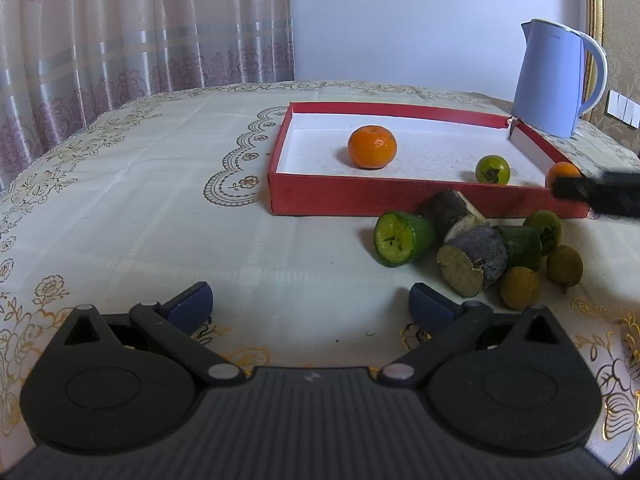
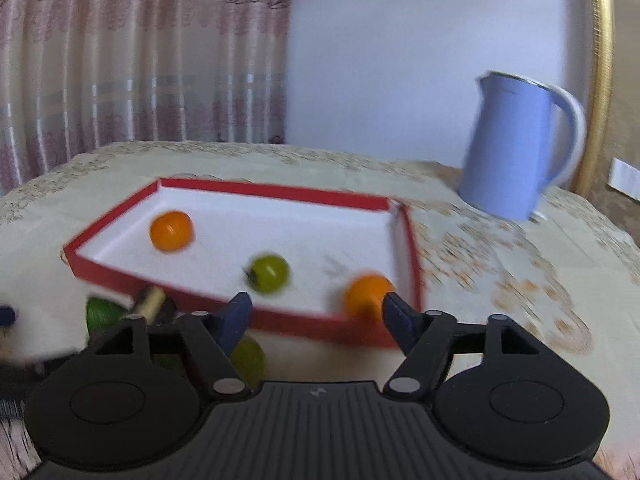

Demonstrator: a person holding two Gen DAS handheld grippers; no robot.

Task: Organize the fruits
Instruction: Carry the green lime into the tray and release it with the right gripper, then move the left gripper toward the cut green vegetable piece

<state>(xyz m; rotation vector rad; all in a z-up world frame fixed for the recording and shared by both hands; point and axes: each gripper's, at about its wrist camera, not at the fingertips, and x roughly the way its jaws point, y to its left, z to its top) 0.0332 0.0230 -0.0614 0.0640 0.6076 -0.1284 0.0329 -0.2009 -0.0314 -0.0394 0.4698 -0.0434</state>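
Note:
A red tray [image 1: 360, 196] with a white floor holds an orange [image 1: 372, 147], a small green fruit [image 1: 493, 169] and a second orange [image 1: 562, 172] in its near right corner. In front of the tray lies a pile: a cut green piece [image 1: 402, 238], dark cut stalk pieces [image 1: 474, 260] and small brownish round fruits [image 1: 520, 286]. My left gripper [image 1: 312, 302] stands open and empty over the cloth, left of the pile. My right gripper [image 2: 316, 312] is open at the tray's near wall [image 2: 304, 324]; the second orange [image 2: 366, 294] sits just beside its right finger, not clamped. The right wrist view is blurred.
A blue kettle [image 1: 552, 80] stands behind the tray's far right corner. The table carries a cream cloth [image 1: 140, 200] with gold patterns, bare on the left. Curtains hang behind at left and a pale wall at right. A green fruit [image 2: 248, 356] lies under my right gripper's left finger.

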